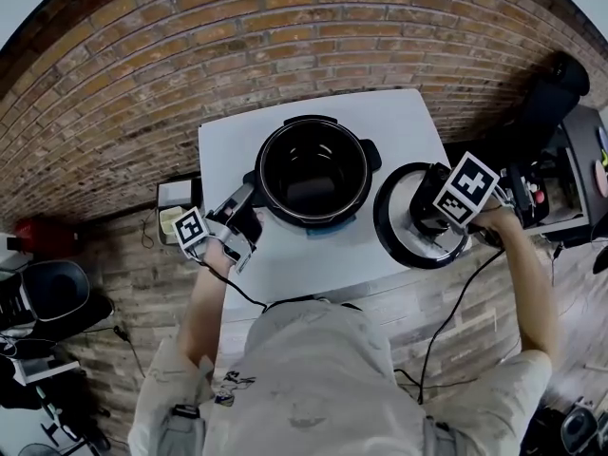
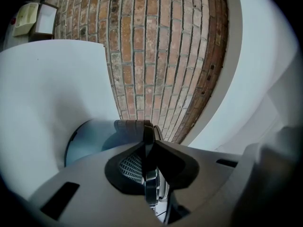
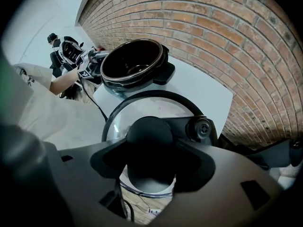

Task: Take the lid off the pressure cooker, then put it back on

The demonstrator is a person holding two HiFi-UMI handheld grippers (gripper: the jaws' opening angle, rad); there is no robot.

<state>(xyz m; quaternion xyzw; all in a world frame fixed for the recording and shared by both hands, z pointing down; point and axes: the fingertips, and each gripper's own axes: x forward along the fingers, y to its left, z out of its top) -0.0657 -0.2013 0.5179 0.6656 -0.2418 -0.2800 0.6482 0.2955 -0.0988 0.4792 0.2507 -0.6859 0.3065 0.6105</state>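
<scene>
- The left forearm reaches out from the torso toward 11 o'clock, with the elbow kept close in.
- The left hand holds the left gripper level, pointing toward 2 o'clock, with its marker cube on the 9 o'clock side.
- Its jaws stand almost together, pinched on a thin dark handle.
- The right forearm stretches farther out, toward 12 o'clock.
- The right hand turns in toward 9 o'clock and aims the right gripper steeply down.
- Its jaws stand wide, pressed against either side of a round knob.
</scene>
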